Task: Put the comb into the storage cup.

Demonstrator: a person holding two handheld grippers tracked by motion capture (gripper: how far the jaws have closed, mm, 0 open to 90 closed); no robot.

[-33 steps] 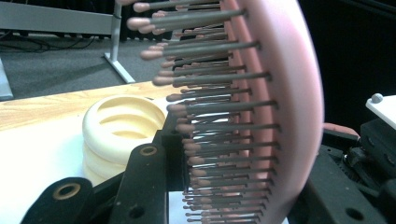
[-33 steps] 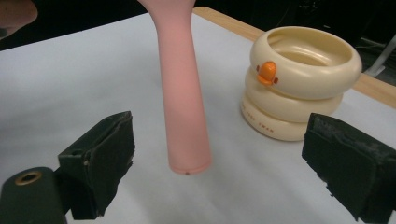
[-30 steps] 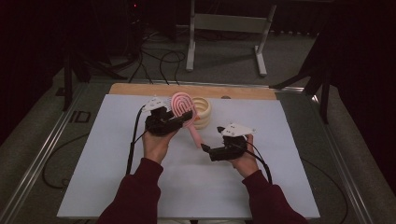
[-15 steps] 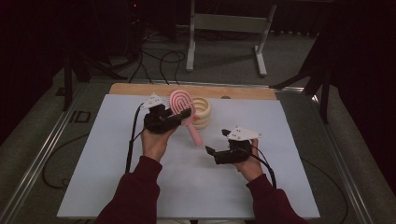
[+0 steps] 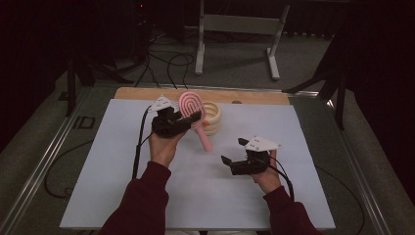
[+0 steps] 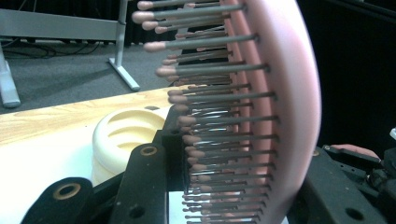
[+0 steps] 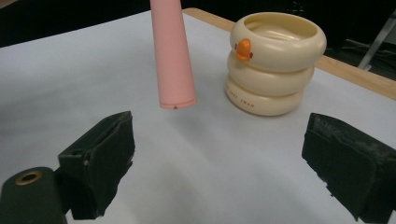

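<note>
A white sheet (image 5: 313, 147) covers most of the table, with a wooden board (image 5: 254, 96) showing along its far edge. On the sheet near that edge stands a cream ringed holder (image 5: 213, 117) bearing a small orange duck bill. The left gripper (image 5: 177, 122) is clamped on the head of a pink hairbrush (image 5: 192, 105) — held above the sheet just in front of the holder, handle slanting down. The right gripper (image 5: 234, 151) hangs nearby, jaws wide apart and empty — the handle's end lies ahead of them.
</note>
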